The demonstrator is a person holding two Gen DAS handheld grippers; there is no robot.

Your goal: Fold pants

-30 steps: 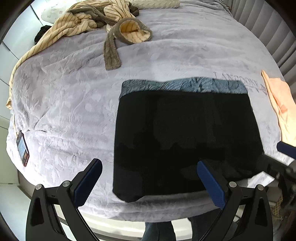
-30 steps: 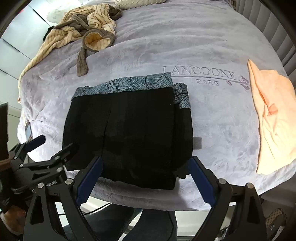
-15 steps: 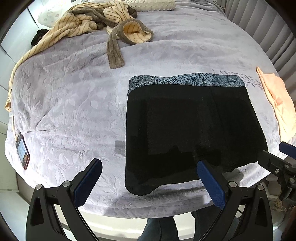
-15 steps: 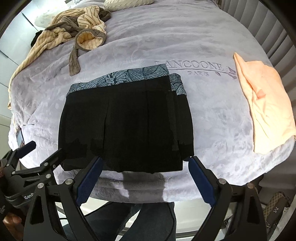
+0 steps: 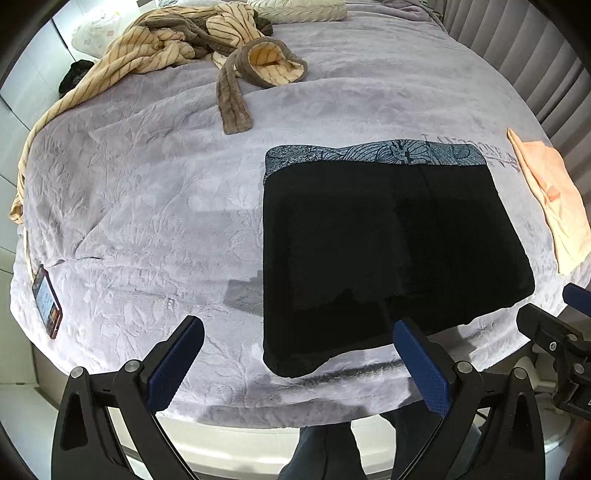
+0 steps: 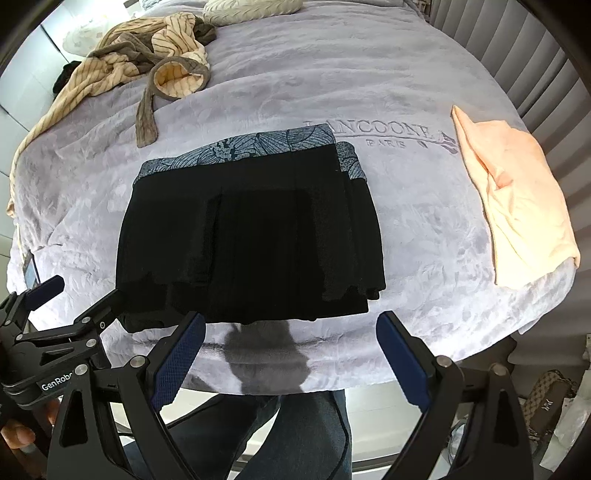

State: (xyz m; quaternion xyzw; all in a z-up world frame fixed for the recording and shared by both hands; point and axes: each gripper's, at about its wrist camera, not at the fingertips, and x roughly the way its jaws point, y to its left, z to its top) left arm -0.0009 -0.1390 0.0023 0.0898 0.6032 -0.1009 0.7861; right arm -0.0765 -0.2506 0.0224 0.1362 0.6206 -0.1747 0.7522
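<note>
The black pants (image 5: pixel 384 247) lie folded into a flat rectangle on the lilac bedspread (image 5: pixel 147 206), with a blue leaf-patterned waistband (image 5: pixel 373 155) along the far edge. In the right wrist view the pants (image 6: pixel 251 236) sit near the bed's front edge. My left gripper (image 5: pixel 299 358) is open and empty, held above the front edge, left of the pants. My right gripper (image 6: pixel 291 350) is open and empty, just in front of the pants' near edge. Each gripper shows in the other's view, the left (image 6: pixel 55 325) and the right (image 5: pixel 554 332).
A striped beige and brown robe (image 5: pixel 177 55) is heaped at the back left. A folded peach garment (image 6: pixel 513 199) lies at the right. A phone (image 5: pixel 47 301) lies at the bed's left edge. A pillow (image 6: pixel 251 11) is at the back.
Both grippers have drawn back and away from the pants toward the front edge of the bed. The folded pants lie still.
</note>
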